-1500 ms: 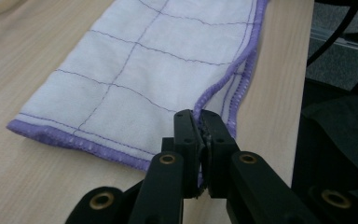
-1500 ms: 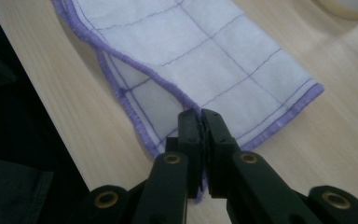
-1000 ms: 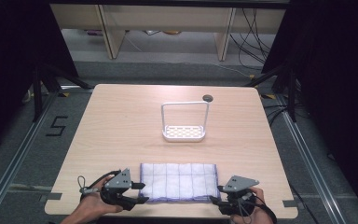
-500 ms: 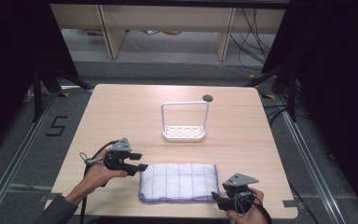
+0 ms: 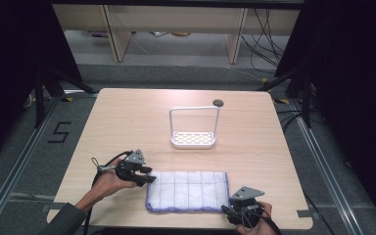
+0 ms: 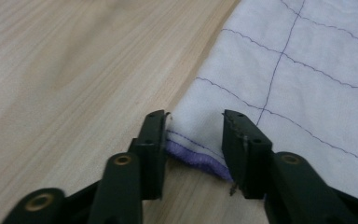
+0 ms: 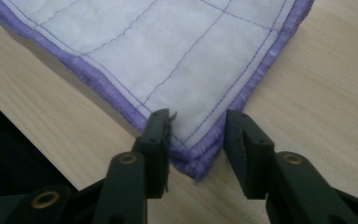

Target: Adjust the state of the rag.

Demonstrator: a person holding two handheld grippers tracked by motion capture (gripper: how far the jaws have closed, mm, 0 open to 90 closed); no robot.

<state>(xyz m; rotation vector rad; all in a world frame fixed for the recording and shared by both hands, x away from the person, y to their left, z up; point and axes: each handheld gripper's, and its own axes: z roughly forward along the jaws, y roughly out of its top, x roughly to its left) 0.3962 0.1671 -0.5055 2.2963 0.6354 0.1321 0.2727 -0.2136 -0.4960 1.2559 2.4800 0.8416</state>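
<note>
At the surface's 6 o'clock edge lies the cloth | my left claw straddles its 10 o'clock corner, my right claw its 5 o'clock corner, jaws just been closing, neither pinching yet | step: gripping corners | next: clamp both, lift evenly.

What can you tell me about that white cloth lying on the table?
The cloth is white, quilted with thin purple stitched lines in a grid and bound with a purple hem. It looks soft and folded double, lying flat as a rectangle near the table's front edge. The left tongs straddle its far left corner, the right tongs its near right corner, jaws just closing around each.
</note>
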